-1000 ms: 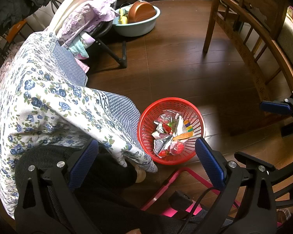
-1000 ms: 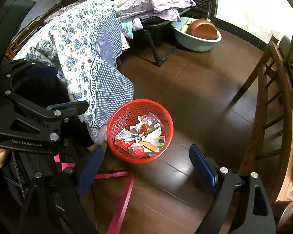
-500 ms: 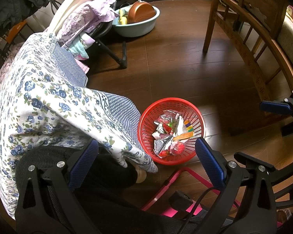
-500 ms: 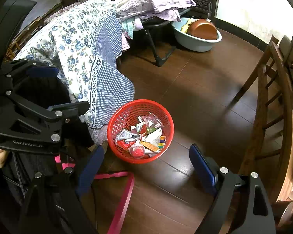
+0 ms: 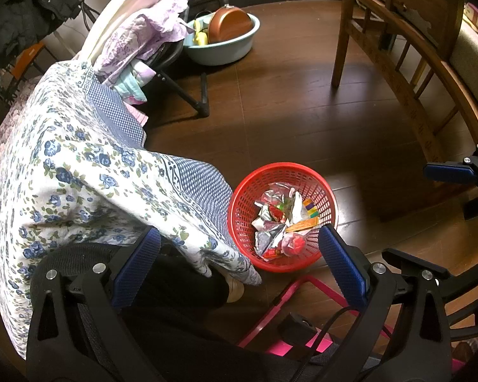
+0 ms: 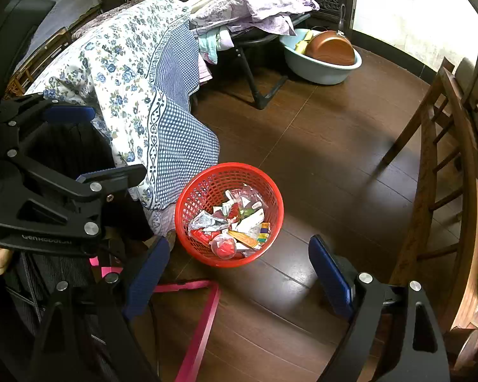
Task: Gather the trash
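Note:
A red plastic basket (image 5: 243,213) stands on the dark wood floor beside the bed, holding several crumpled wrappers (image 5: 280,219) and a small red ball. It also shows in the right wrist view (image 6: 191,203), with the wrappers (image 6: 235,222) inside. My left gripper (image 5: 239,258) is open and empty, held high above the floor with its blue pads either side of the basket. My right gripper (image 6: 239,264) is open and empty, above the floor just in front of the basket. The left gripper also appears at the left of the right wrist view (image 6: 89,143).
A floral quilt (image 5: 79,175) drapes off the bed next to the basket. A folding stand with pillows (image 5: 137,31) and a blue basin with a brown pan (image 5: 226,35) stand farther back. A wooden chair (image 5: 414,63) is at the right. A pink strap (image 6: 200,318) lies on the floor.

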The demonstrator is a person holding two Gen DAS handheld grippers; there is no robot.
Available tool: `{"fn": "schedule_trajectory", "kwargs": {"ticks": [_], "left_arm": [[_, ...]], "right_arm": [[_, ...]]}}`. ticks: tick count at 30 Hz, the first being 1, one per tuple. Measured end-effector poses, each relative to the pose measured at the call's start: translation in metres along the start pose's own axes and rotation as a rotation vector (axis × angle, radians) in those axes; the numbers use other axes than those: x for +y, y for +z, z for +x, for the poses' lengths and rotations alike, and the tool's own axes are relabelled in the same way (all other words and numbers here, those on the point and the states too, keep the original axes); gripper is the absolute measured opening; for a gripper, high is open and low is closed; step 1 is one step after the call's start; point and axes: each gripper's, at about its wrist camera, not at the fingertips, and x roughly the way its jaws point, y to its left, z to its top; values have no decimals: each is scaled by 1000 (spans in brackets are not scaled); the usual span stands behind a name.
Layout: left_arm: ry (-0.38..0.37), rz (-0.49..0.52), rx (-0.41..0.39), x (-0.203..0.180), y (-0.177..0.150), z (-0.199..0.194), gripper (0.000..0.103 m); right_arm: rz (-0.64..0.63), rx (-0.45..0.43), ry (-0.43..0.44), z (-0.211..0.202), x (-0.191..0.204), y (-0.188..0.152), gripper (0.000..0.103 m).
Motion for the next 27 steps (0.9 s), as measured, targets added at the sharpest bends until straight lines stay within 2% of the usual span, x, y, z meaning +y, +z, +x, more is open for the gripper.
{"fn": "schedule_trajectory", "kwargs": {"ticks": [27], "left_arm": [[2,0,2,-1,1,1,95]], "right_arm": [[0,-2,6,-1,2,3,87]]}}
